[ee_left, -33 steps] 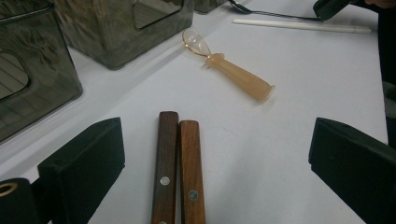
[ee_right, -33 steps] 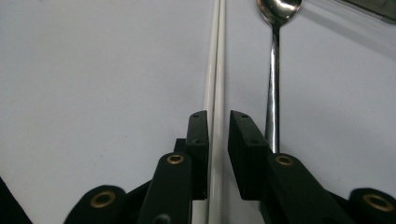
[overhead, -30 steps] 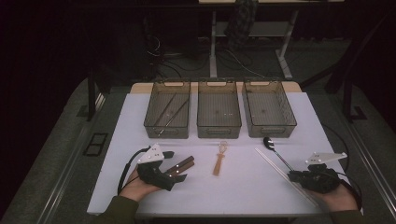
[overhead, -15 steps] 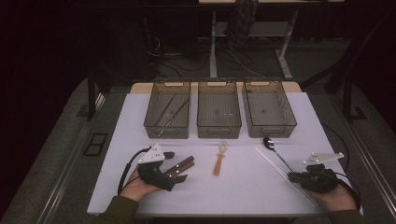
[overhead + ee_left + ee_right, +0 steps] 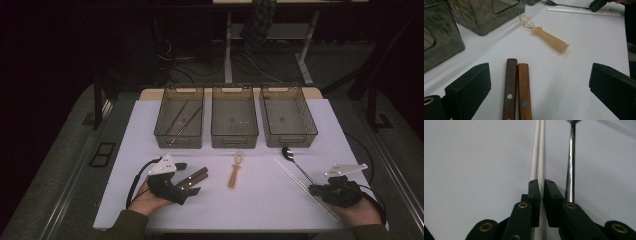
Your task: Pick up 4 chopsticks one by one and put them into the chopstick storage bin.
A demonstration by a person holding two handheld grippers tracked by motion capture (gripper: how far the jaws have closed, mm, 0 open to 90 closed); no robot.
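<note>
The right gripper has just been closing and now pinches one of two white chopsticks — thin, smooth, straight, lying side by side just left of the metal spoon on the table.

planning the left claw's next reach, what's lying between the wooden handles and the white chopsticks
In the high view, one amber-handled spoon lies between the wooden handles and the white chopsticks; the rest of the table there is bare.
</note>
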